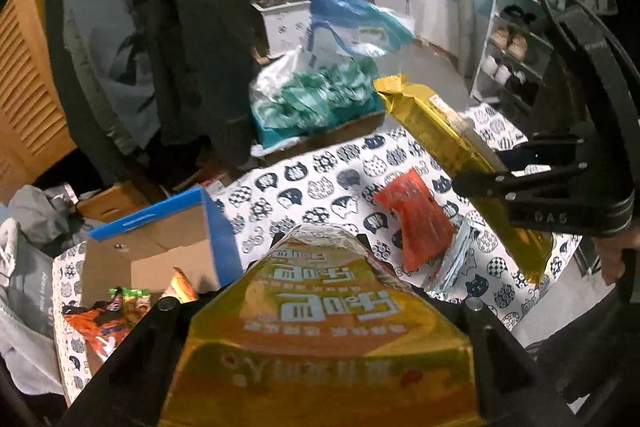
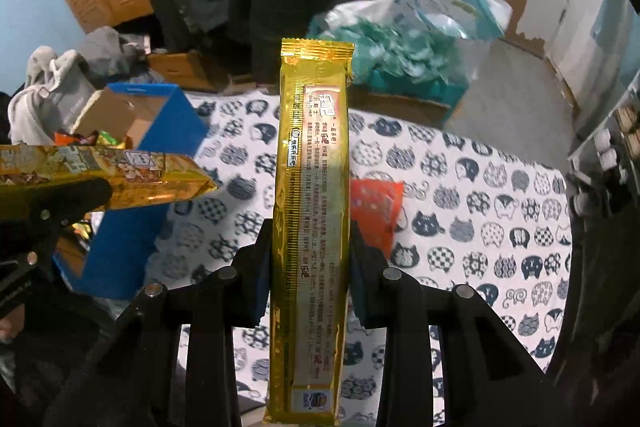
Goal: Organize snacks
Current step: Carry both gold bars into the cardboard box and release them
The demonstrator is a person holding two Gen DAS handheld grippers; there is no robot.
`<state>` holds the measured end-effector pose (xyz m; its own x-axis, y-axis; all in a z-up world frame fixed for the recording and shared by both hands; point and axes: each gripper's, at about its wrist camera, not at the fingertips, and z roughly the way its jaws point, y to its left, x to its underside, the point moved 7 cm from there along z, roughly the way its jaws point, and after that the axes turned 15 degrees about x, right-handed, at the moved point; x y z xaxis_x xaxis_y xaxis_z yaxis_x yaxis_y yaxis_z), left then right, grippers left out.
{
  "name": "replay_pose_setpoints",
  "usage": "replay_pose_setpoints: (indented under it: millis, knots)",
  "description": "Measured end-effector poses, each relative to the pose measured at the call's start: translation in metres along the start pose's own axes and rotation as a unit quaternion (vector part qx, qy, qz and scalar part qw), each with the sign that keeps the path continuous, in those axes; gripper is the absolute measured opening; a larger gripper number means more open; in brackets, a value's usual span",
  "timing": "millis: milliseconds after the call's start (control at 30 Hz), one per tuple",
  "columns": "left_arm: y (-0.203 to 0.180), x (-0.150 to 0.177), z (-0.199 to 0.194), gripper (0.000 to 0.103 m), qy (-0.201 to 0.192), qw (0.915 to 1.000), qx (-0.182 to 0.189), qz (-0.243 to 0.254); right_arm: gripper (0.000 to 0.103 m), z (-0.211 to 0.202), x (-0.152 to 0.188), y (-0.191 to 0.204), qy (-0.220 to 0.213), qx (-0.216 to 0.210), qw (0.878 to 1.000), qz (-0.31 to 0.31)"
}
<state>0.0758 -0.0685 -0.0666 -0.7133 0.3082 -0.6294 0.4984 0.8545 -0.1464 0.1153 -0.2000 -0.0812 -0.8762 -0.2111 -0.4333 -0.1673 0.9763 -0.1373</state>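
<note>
Right wrist view: our right gripper point(image 2: 310, 247) is pinching a long gold snack pack point(image 2: 312, 211) across its narrow width, pads on both edges, most of the pack sticking out far past the fingers. Left gripper point(image 1: 316, 251) is clamped on a second gold pack point(image 1: 320, 319), printed face up, filling the near half of that view. Both packs are off the cat-print tablecloth point(image 2: 480, 211).

The blue cardboard box point(image 2: 160, 147) sits on the left of the cloth, open side up, with a few snacks already inside. A red pouch point(image 2: 376, 211) and a silver packet point(image 1: 456, 259) lie on the cloth, centre-right, not yet sorted.

Risks as we see them:
- Slick foil and a grip near one end: the right pack has a long overhang. A quick swing toward the box could let it pivot or slide out between the pads.
- Both grippers probably head for the same box. In the right view the left pack's tip is just beside the right pack, so the two can clash on the way in.
- The box mouth looks narrow for a pack this long. If we enter flat, the tip may catch the rim and tip the box or push it left.
- The box stands near the table's left edge, so a shove might send it off.
</note>
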Motion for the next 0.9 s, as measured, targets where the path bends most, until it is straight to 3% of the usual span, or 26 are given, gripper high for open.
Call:
replay_pose_setpoints:
  millis: [333, 900]
  knots:
    - [0.046, 0.001, -0.039, 0.032, -0.034, 0.9983, -0.024, -0.041, 0.031, -0.018, -0.03, 0.05, -0.015, -0.029, 0.999, -0.019]
    - [0.142, 0.036, -0.079, 0.032, -0.059, 0.9897, -0.082, -0.102, 0.031, -0.02, -0.072, 0.172, -0.005, -0.078, 0.994, -0.07]
